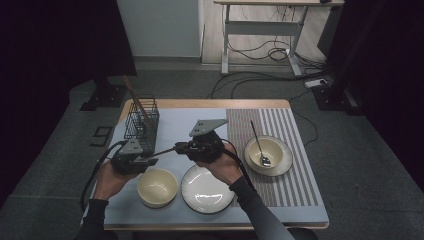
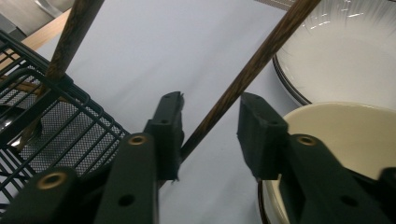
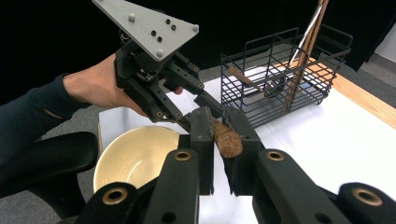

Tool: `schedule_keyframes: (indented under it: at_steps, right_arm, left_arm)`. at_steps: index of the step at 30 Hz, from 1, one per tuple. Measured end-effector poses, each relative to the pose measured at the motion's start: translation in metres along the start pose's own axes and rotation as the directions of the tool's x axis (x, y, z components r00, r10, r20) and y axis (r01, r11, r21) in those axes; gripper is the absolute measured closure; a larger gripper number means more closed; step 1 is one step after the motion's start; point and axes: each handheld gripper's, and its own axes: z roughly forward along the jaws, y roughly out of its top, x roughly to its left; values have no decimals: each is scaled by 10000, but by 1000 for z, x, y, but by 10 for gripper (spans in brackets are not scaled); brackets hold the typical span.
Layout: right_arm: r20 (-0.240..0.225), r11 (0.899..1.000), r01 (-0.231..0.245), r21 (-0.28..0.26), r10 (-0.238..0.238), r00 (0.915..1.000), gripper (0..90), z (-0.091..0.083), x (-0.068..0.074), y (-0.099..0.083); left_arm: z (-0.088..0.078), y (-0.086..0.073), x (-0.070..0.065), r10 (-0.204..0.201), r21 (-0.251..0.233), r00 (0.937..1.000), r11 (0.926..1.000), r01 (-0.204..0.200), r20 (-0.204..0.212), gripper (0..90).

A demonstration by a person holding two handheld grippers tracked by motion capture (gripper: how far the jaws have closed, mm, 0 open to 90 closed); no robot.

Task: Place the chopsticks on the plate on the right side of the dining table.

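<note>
- Chopstick (image 1: 162,151): a slim rod of dark brown wood with a visible grain, round in section. It lies nearly level above the table (image 1: 175,122), just beside the basket (image 1: 142,122), spanning from one gripper to the other.
- Right gripper (image 3: 224,140): its black jaws are pressed onto the thick, rough-cut end of the chopstick, which shows between them in the right gripper view.
- Left gripper (image 2: 210,123): its jaws stand spread. The chopstick passes through the gap and lies against one jaw; the other jaw is clear of it.
- Basket: black wire grid, box-shaped, with a fine mesh floor. A second wooden stick (image 1: 135,97) and a metal utensil lean upright inside it.
- Near the basket: a cream bowl (image 1: 157,186), smooth and glazed, sits under the left gripper. A white plate (image 1: 206,192) with a dark rim lies beside that bowl.
- Well apart from the basket, on a striped mat (image 1: 290,125): another cream bowl (image 1: 272,149) on a saucer, with a metal spoon (image 1: 260,145) resting in it.
- Hands: the left hand (image 1: 110,180) grips its tool from behind, beside the basket. The right hand (image 1: 222,167) holds its tool above the plate, pointed toward the basket.
</note>
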Motion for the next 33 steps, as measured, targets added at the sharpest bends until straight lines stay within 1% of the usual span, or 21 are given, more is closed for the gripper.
schedule_keyframes:
  at_steps: [5, 9, 13, 18, 20, 21, 22, 23, 24, 29, 31, 33]
  right_arm:
    - [-34, 10000, -31, 31, 31, 10000, 829, 1, 0, 1]
    - [-36, 9999, -112, 13, 112, 9999, 826, 1, -2, 1]
    - [242, 9998, -158, 127, 155, 9996, 801, 1, -5, 2]
    - [575, 9989, -406, 245, 391, 9976, 766, 2, -14, 1]
    - [715, 9983, -518, 270, 498, 9962, 760, 4, -18, 0]
    - [776, 9979, -583, 297, 558, 9954, 766, 5, -20, 0]
    - [860, 9976, -606, 320, 577, 9946, 781, 6, -22, 0]
    - [920, 9972, -674, 333, 641, 9937, 781, 7, -25, 0]
    - [970, 9968, -726, 335, 690, 9929, 774, 8, -27, -1]
    - [1240, 9947, -908, 481, 843, 9887, 757, 13, -34, -3]
    - [1364, 9949, -872, 515, 794, 9875, 732, 14, -35, -3]
    - [1511, 9946, -881, 556, 788, 9854, 676, 15, -35, -3]
  left_arm:
    - [1, 1, 1, 84, 89, 9999, 9999, -85, 127, 719]
    - [0, 1, 2, 154, 112, 9996, 9998, -157, 235, 732]
    - [0, 0, 2, 270, 95, 9991, 9996, -273, 325, 751]
    - [-1, 0, 1, 625, 105, 9970, 9980, -630, 451, 786]
    - [-1, 0, 0, 854, 172, 9951, 9961, -864, 499, 802]
    - [-1, 0, 0, 973, 208, 9937, 9949, -986, 559, 813]
    - [-1, 0, 0, 868, 232, 9950, 9958, -881, 499, 851]
    - [-2, 0, 1, 1060, 139, 9925, 9942, -1071, 607, 853]
    - [-2, 0, 1, 991, 153, 9929, 9948, -1004, 663, 857]
    - [-2, -1, 4, 930, 203, 9933, 9953, -946, 679, 858]
    - [-2, -1, 4, 890, 213, 9936, 9957, -907, 701, 859]
    - [-2, -2, 5, 849, 219, 9935, 9960, -868, 754, 859]
